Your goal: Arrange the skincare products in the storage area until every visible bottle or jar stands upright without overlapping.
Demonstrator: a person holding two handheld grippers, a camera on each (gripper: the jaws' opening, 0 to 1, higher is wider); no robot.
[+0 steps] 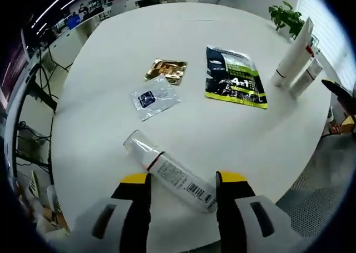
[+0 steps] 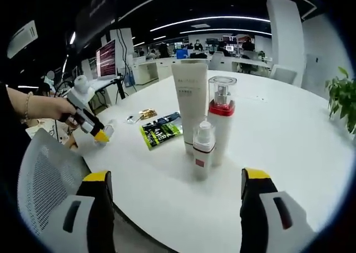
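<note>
I see bare desk (image 1: 167, 47) beyond the sachets. Ahead of my right gripper (image 2: 178, 180), three upright bottles (image 2: 214, 125) block the way.

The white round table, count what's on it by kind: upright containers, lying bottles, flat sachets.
Upright containers: 3, tall white tube, red-collared pump bottle, small white bottle
Lying bottles: 1, clear-capped white bottle
Flat sachets: 3, black-green, gold, clear
Total: 7
</note>
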